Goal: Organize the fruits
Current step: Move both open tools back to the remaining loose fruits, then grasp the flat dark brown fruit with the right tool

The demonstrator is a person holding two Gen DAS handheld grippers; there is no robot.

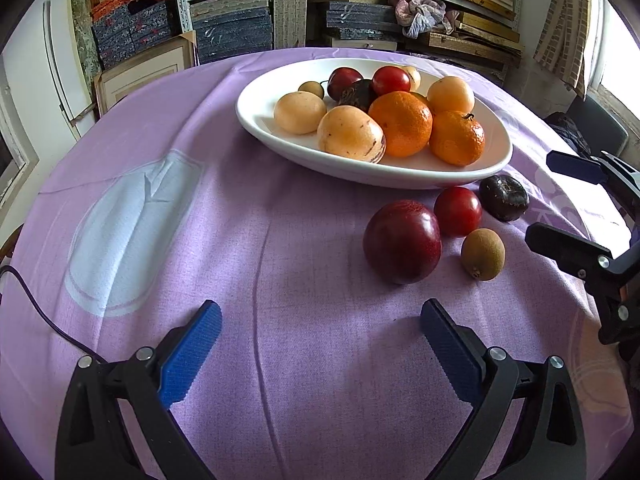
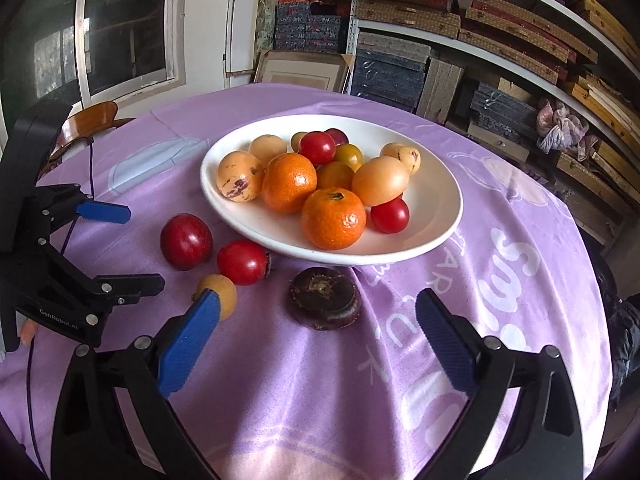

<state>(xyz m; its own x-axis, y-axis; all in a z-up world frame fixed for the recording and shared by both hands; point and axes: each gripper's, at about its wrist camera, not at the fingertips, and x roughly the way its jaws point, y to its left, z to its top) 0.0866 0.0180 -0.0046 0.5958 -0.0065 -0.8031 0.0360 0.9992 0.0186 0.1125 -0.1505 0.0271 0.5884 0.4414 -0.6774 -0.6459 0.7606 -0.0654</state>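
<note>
We see glossy white oval ceramic bowl upper centre, heaped with smooth fruit. Four loose fruits beside it on purple woven tablecloth, including fuzzy brown kiwi. Left gripper, right gripper: jaws spread, empty.

A round worktop wears a lilac cloth printed with pale white shapes and lettering; behind it white metal shelving runs along the wall, packed with flat boxes in dark blue, red and woven straw tones; a crumpled pinkish cloth bundle sits on one shelf; a framed panel leans against the lower boxes; a white-framed window with dark panes stands to the left, beside a white wall; a wooden chair back shows past the worktop's edge; bright daylight enters from another window at the right, where a patterned curtain hangs.
</note>
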